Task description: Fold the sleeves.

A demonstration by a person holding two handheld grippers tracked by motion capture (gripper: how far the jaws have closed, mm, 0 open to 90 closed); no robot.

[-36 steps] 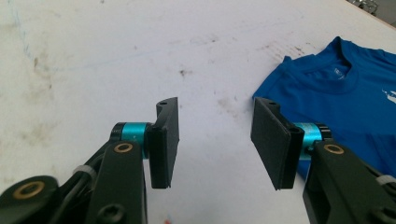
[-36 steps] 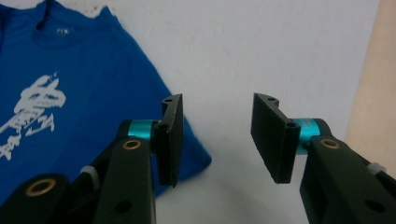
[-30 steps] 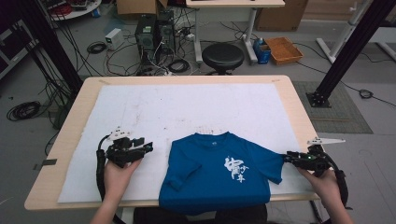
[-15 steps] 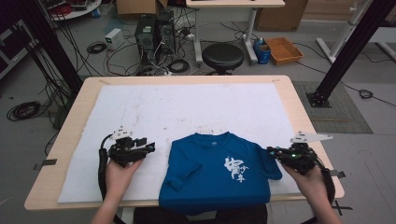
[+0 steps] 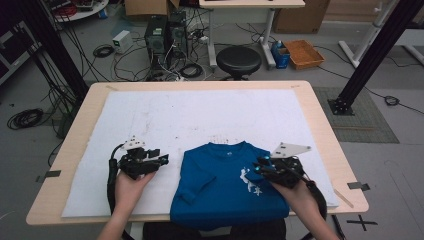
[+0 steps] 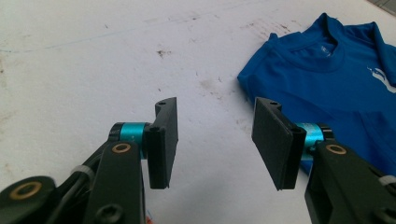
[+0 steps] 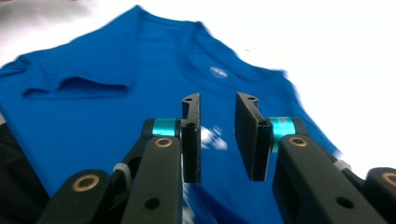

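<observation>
Folding of a blue T-shirt (image 5: 225, 187) looks to be the work in hand. The right tool (image 5: 261, 167) hangs over the shirt's right half beside the white print; its jaws have just been opening, they stand a little apart and nothing sits between them. The right sleeve appears already folded inward, while the left sleeve (image 5: 187, 196) is also turned in. The left tool (image 5: 162, 159) rests open and empty just beside the shirt's left edge, over bare cloth. Next, I judge, each tool must close on a shoulder or hem edge so the body can be folded over.

The shirt lies flat at the near edge of the surface (image 5: 320, 125), on a white stained cover (image 5: 200, 115). Beyond stand a black stool (image 5: 238, 60), computer towers (image 5: 165, 32), loose cables and a wooden tray (image 5: 303, 53) on the grey floor.
</observation>
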